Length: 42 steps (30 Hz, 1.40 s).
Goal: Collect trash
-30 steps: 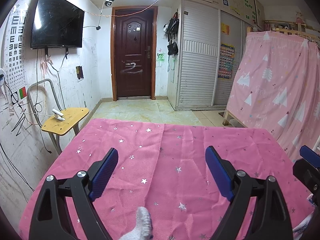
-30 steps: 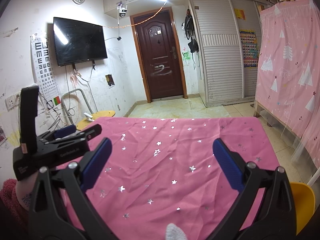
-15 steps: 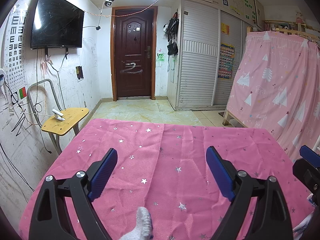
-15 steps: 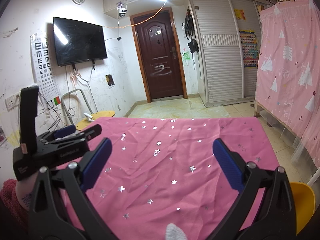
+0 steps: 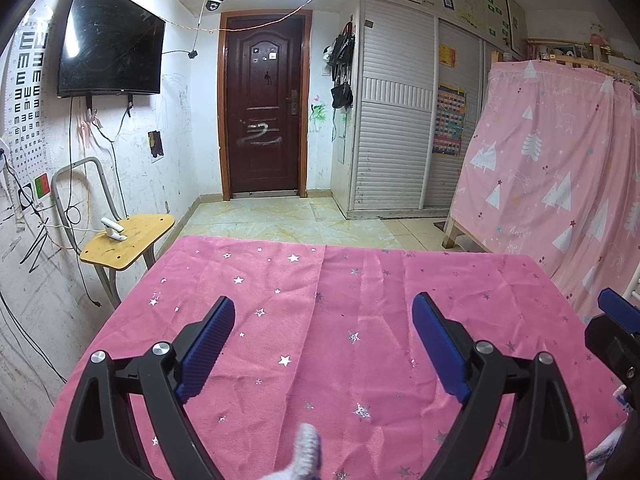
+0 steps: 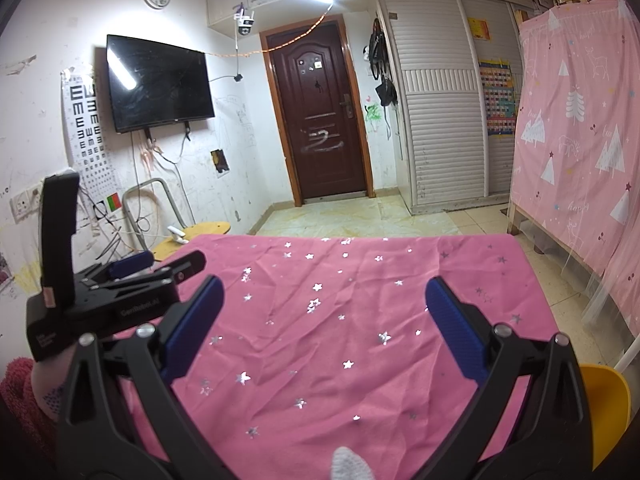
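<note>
Both views low over tablecloth [image 5: 360, 320], facing door [image 6: 320, 120]

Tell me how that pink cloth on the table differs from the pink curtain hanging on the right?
The tablecloth lies flat and is a deeper, stronger pink; the curtain hangs upright and is paler. The tablecloth is scattered with small silver stars, while the curtain carries larger white trees and faint deer outlines. The tablecloth shows fold creases across its surface; the curtain drapes in soft vertical folds from a wooden frame. Both are pink patterned fabric.
</note>
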Each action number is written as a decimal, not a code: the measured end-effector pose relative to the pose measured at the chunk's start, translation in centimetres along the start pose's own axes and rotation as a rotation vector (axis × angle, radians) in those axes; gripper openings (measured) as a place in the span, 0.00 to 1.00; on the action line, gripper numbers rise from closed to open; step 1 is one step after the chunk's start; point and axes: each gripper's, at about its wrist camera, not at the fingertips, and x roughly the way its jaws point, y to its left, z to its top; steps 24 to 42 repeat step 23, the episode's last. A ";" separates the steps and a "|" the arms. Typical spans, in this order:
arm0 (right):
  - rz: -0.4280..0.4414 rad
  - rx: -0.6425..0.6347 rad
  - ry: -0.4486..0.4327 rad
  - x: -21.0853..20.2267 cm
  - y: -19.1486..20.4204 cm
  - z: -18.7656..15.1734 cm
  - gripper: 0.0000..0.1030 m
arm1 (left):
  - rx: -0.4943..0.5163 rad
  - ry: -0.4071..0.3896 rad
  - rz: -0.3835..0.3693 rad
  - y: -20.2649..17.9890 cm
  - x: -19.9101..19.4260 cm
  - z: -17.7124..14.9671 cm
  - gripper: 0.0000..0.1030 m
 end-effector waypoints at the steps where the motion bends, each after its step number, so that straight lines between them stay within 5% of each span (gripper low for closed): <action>1: 0.000 0.000 0.000 0.0 0.0 0.0 0.94 | 0.002 0.000 0.000 0.0 0.0 0.0 0.80; 42: -0.002 0.000 0.001 0.0 -0.2 -0.1 0.94 | -0.006 0.009 -0.002 0.0 0.2 0.1 0.80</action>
